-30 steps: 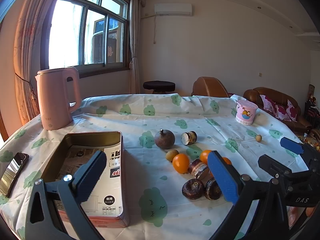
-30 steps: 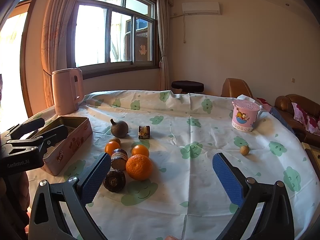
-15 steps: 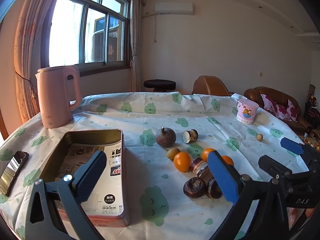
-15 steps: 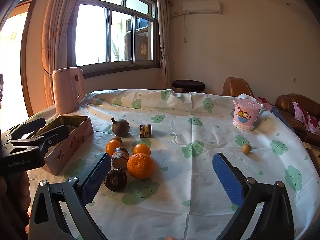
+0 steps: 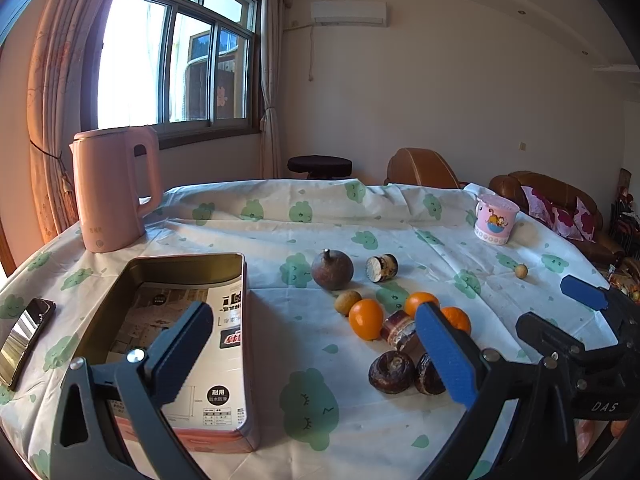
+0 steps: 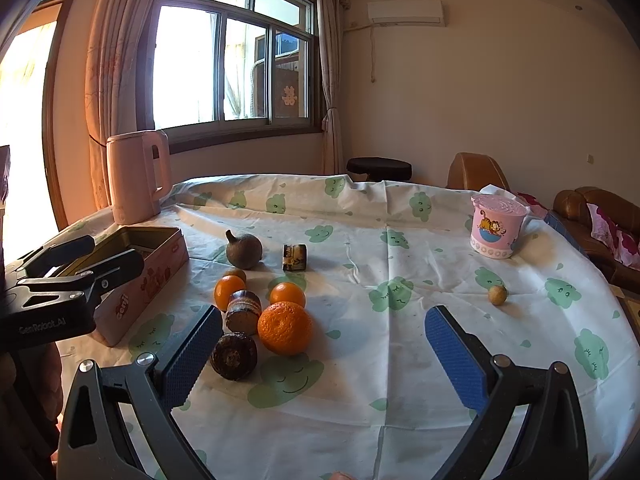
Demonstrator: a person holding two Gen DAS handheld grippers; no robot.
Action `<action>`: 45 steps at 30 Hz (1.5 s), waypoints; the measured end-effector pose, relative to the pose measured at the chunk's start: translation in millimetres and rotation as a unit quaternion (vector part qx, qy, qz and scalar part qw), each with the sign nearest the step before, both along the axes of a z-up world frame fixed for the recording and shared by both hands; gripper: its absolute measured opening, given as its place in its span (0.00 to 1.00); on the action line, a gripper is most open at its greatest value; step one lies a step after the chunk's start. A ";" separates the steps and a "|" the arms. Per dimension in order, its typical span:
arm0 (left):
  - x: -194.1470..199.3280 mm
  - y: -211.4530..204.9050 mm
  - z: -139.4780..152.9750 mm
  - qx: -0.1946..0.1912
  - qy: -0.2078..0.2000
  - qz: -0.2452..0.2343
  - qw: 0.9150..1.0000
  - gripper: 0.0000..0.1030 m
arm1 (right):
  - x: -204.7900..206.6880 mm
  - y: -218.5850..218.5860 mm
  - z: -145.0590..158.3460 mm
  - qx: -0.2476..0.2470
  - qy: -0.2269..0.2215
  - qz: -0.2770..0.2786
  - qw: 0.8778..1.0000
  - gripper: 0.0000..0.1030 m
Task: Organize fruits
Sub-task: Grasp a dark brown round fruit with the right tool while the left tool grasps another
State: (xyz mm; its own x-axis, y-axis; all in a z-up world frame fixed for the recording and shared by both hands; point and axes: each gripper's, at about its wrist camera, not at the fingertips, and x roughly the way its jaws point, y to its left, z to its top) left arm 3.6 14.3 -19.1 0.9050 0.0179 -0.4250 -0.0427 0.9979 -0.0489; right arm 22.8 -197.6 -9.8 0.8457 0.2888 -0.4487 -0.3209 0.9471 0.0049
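Observation:
A cluster of fruit lies mid-table: a large orange (image 6: 285, 328), two smaller oranges (image 6: 229, 292) (image 6: 287, 294), several dark brown round fruits (image 6: 234, 356), a brown pear-shaped fruit (image 6: 244, 250) and a small tan fruit (image 6: 497, 294) off to the right. An open pink tin box (image 5: 180, 340) sits left of them. My left gripper (image 5: 316, 354) is open above the table, between box and fruit. My right gripper (image 6: 324, 354) is open and empty, just in front of the large orange. The left gripper also shows in the right wrist view (image 6: 60, 280).
A pink kettle (image 5: 112, 188) stands at the back left. A pink cartoon cup (image 6: 496, 226) stands at the back right. A phone (image 5: 22, 336) lies near the table's left edge. Sofas and a stool stand beyond the table.
Both views have drifted slightly; the fruit sits a little nearer and lower in the right wrist view. Both grippers stay open and empty.

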 end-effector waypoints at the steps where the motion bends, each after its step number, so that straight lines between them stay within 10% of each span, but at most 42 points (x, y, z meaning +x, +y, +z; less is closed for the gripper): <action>1: 0.1 0.1 0.0 0.000 0.000 0.000 1.000 1.00 | -0.1 0.2 -0.1 0.000 0.000 0.000 1.000 0.99; 9: 3.9 2.1 -7.4 0.004 0.011 -0.001 1.000 1.00 | 3.6 4.3 -8.8 0.018 0.019 0.018 0.999 0.97; 15: 9.4 7.2 -15.2 -0.002 0.023 0.000 1.000 0.99 | 15.9 30.1 -31.0 -0.010 0.071 0.058 0.996 0.66; 29: 14.7 9.0 -23.1 -0.014 0.038 -0.014 0.999 0.82 | 32.6 65.6 -49.2 -0.042 0.147 0.108 0.982 0.62; 32: 14.8 5.0 -23.8 -0.012 0.041 -0.022 0.999 0.82 | 40.6 68.1 -54.1 -0.042 0.175 0.120 0.976 0.47; 45: 33.0 -34.3 -32.7 0.005 0.089 -0.100 0.991 0.64 | 30.7 10.7 -36.0 -0.016 0.086 0.026 0.996 0.41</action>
State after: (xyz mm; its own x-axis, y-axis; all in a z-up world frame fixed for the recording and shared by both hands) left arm 36.6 -20.0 -51.8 0.8011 -0.1487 -0.5797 0.1488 0.9877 -0.0478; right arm 53.5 -186.8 -45.8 0.7393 0.3138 -0.5957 -0.3664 0.9298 0.0349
